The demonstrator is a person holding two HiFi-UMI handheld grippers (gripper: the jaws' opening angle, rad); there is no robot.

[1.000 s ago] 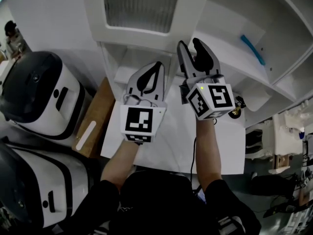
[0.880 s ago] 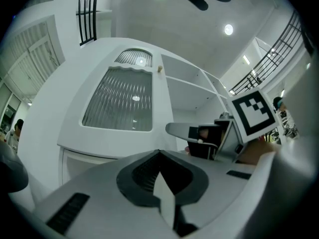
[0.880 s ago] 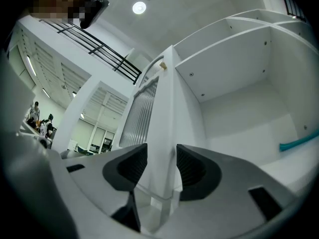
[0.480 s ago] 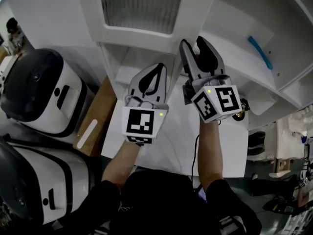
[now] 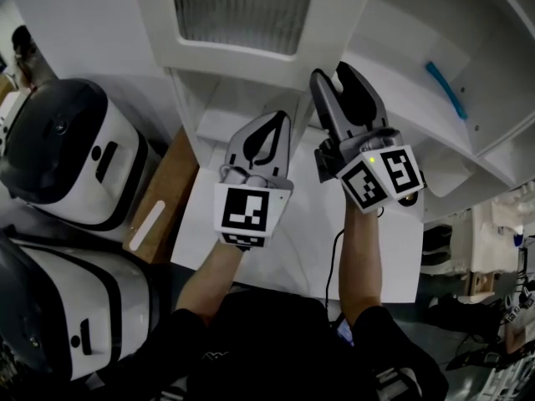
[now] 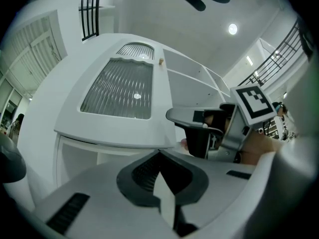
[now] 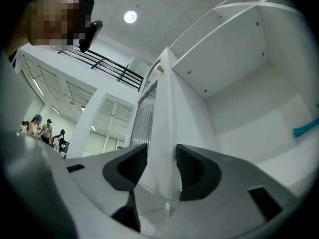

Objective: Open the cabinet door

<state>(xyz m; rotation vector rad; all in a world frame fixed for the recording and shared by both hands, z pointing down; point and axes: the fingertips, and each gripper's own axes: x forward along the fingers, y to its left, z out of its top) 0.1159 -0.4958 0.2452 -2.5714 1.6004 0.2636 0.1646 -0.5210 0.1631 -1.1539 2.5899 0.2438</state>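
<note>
The white cabinet door point(image 5: 242, 15) has a ribbed glass pane and stands swung partly out from the cabinet. My right gripper point(image 5: 330, 75) is shut on the door's free edge point(image 7: 167, 133), which runs up between its two dark pads point(image 7: 132, 166). Behind that edge the open cabinet shelves point(image 7: 249, 83) show. My left gripper point(image 5: 282, 117) hangs just below the door's lower rim, shut with nothing in it. In the left gripper view the door point(image 6: 119, 88) fills the upper left and the right gripper point(image 6: 199, 128) shows at its rim.
Two white and black appliances point(image 5: 67, 157) point(image 5: 58, 307) stand at the left beside a wooden board point(image 5: 163, 199). A white tabletop point(image 5: 292, 249) lies under both arms. A blue thing point(image 5: 443, 90) lies on a cabinet shelf at the right.
My right gripper has moved a little to the right and towards me with the door edge in it. The left gripper has drifted slightly the same way.
</note>
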